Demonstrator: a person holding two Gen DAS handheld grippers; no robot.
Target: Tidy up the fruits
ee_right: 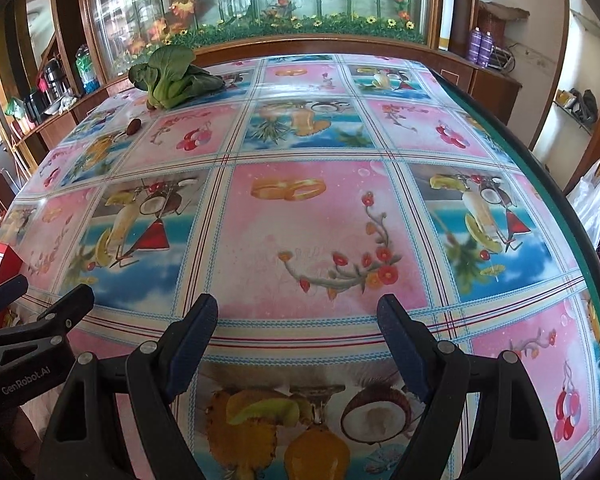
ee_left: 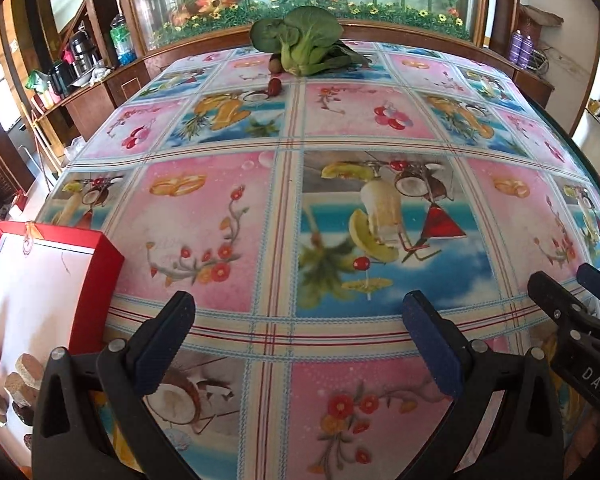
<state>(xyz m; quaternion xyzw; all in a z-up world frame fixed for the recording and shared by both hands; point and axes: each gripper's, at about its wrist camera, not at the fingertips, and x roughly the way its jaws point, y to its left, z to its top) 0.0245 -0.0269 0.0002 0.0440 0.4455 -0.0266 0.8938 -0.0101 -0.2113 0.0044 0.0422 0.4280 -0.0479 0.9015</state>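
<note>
My left gripper and right gripper are hovering with jaws spread, holding nothing. I'm seeing a red fruit at twelve o'clock beside the bok choy, and the red box at nine.

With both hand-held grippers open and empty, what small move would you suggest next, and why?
Probably reach the left hand-held gripper forward toward the small red fruit lying loose near the bok choy; the red box already holding fruit sits on that side.
</note>
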